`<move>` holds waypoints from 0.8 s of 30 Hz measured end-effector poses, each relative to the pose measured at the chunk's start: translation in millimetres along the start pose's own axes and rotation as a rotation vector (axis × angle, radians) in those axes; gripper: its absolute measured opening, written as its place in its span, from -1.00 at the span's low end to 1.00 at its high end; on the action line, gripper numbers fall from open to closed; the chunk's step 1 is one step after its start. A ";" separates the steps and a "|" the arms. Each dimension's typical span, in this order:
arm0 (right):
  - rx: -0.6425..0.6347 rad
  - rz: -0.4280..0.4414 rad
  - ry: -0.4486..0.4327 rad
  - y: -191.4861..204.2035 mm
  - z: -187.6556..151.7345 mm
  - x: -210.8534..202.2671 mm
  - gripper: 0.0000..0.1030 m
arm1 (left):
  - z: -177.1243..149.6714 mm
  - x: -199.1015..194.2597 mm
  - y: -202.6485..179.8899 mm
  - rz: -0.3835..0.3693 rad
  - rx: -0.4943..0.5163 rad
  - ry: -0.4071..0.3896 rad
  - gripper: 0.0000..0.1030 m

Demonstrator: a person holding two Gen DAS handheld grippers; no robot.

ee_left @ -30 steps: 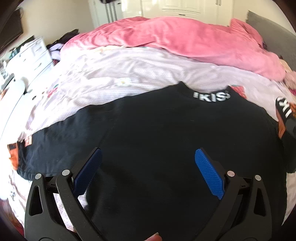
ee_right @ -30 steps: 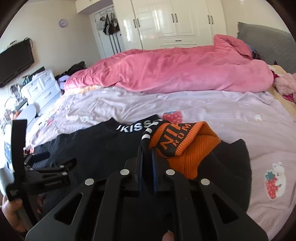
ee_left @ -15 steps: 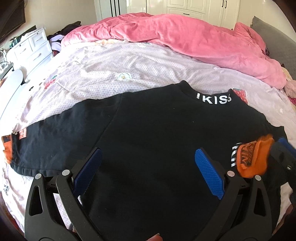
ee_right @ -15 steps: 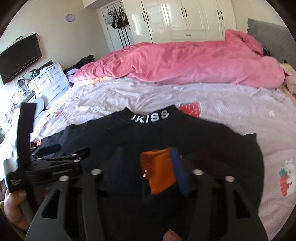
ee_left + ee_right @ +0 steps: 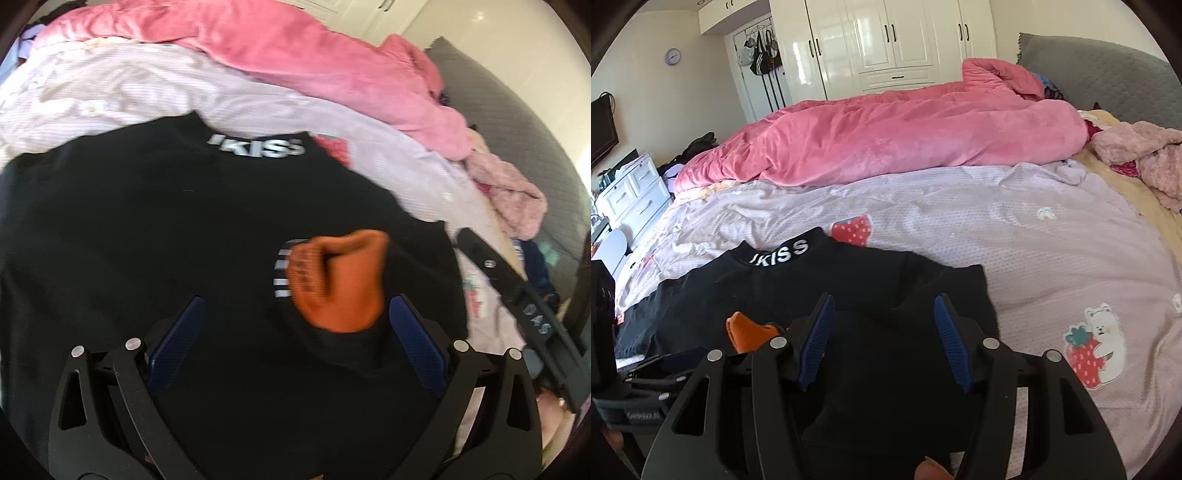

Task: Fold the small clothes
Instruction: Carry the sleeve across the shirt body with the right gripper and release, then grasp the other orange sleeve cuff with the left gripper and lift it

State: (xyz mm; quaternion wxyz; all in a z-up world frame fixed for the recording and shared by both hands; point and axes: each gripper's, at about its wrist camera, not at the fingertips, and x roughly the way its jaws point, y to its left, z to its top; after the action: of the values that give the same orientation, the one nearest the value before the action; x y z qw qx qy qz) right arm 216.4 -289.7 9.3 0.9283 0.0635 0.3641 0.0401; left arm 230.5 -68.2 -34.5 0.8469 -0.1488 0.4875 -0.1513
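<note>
lying flat, one black top (image 5: 849,295), two spread grippers (image 5: 295,339) (image 5: 882,339)

1. In the left wrist view the left gripper (image 5: 291,332) is spread wide over the flat black top (image 5: 147,236); the orange cuff (image 5: 340,280) bunches up at 1 o'clock, just beside the right pad.
2. The right gripper's body (image 5: 517,295) bars the way at 3 o'clock.
3. In the right wrist view the right gripper (image 5: 884,332) stands open; bare pale sheet (image 5: 1034,251) runs free from 12 to 3 o'clock.
4. The pink duvet (image 5: 886,140) walls off the far side at 12 o'clock; a fluffy pink heap (image 5: 1145,155) lies at 2 o'clock.
</note>
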 end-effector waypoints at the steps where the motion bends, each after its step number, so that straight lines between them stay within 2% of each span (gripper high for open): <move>1: 0.004 -0.004 -0.003 -2.1 0.2 -0.2 0.10 | 0.4 1.8 -5.5 -0.014 0.004 -0.004 0.70; 2: 0.011 -0.003 -0.002 -4.0 0.3 0.5 0.14 | 1.5 4.9 -11.7 -0.028 0.014 -0.008 0.64; 5: 0.032 0.007 0.004 -9.4 0.3 0.9 0.15 | 5.5 22.6 -23.3 -0.025 0.036 0.019 0.22; 7: 0.029 0.000 0.008 -10.2 0.2 1.1 0.16 | 9.0 31.7 -20.6 -0.021 0.019 0.039 -0.44; 9: 0.031 -0.004 0.009 -12.0 -0.1 1.3 0.16 | 12.5 33.8 -16.1 -0.018 0.012 0.038 -0.86; 11: 0.037 -0.007 0.009 -14.4 -0.1 0.8 0.16 | 18.5 24.0 -17.0 -0.011 0.046 0.004 -0.88; 15: 0.051 0.007 -0.006 -16.3 1.3 -2.6 0.16 | 36.5 -19.1 -15.5 0.009 0.112 -0.119 -0.88; 18: 0.049 0.005 -0.011 -16.2 1.3 -3.7 0.16 | 47.5 -49.1 -3.1 0.082 0.135 -0.193 -0.88; 21: 0.052 -0.001 -0.005 -17.2 1.1 -1.1 0.16 | 53.2 -62.5 25.4 0.139 0.080 -0.205 -0.87; 24: 0.053 -0.019 0.008 -18.9 -0.5 2.8 0.16 | 49.6 -56.7 48.3 0.176 0.048 -0.161 -0.81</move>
State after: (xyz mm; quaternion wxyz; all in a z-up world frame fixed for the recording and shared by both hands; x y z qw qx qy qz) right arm 218.6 -308.0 4.2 0.9251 0.0843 0.3695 0.0220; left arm 251.9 3.6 14.3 0.8966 -0.0966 0.4255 -0.0757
